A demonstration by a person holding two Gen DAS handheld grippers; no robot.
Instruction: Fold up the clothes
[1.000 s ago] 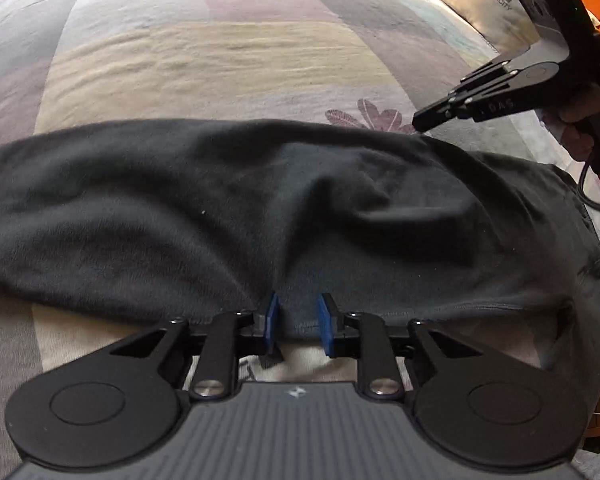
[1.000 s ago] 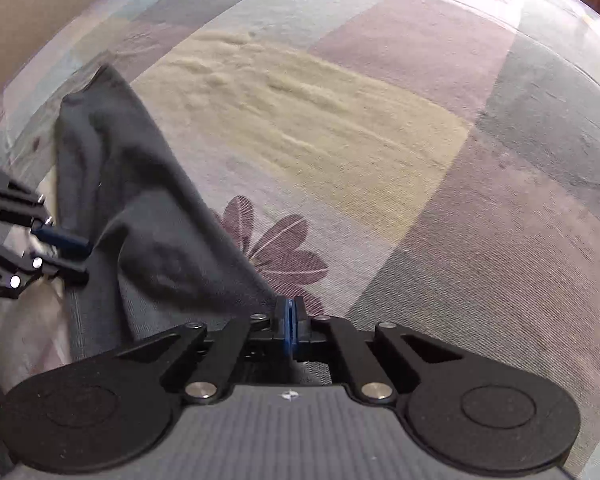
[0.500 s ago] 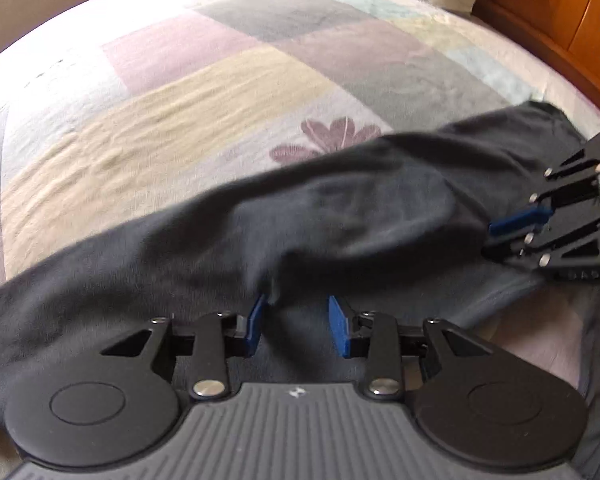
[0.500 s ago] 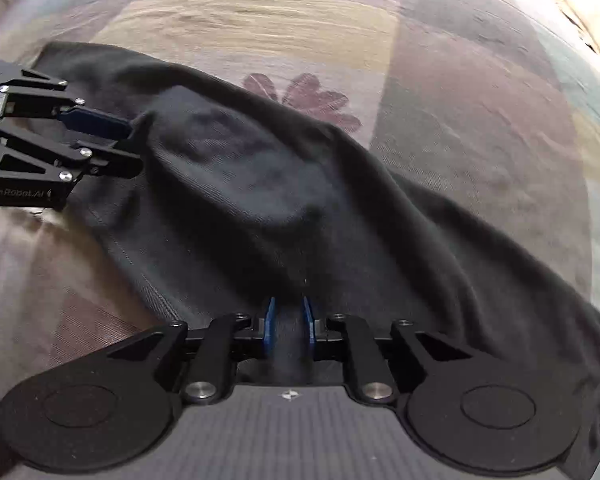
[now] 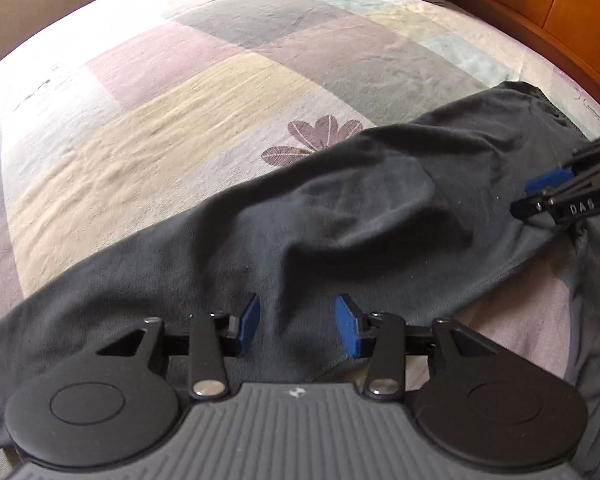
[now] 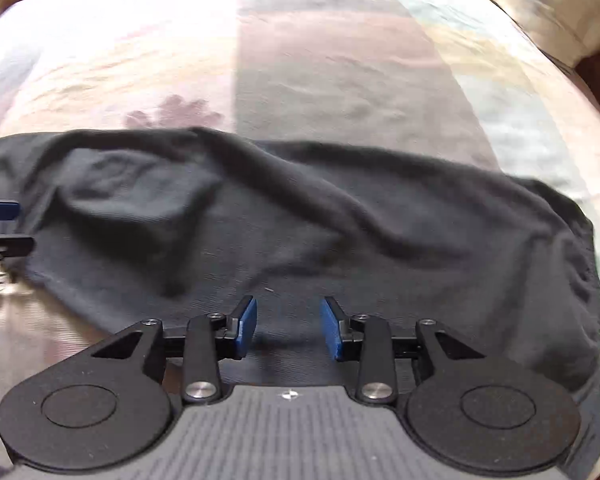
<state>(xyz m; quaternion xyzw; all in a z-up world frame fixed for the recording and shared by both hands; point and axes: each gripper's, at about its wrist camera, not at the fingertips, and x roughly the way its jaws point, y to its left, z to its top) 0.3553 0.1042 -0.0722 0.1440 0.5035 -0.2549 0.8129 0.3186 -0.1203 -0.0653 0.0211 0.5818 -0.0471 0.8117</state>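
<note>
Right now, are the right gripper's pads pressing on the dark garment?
Apart. In the right wrist view the right gripper has just been opening; both pads stand clear of the dark garment between them.

We see 1 dark grey garment [image 5: 340, 208] lying flat but rumpled across the patchwork bedspread, stretched in a long band. Its fabric carries soft ridges and 1 raised fold near the middle. We note a stitched hem along the near edge and a gathered end at the far right.
</note>
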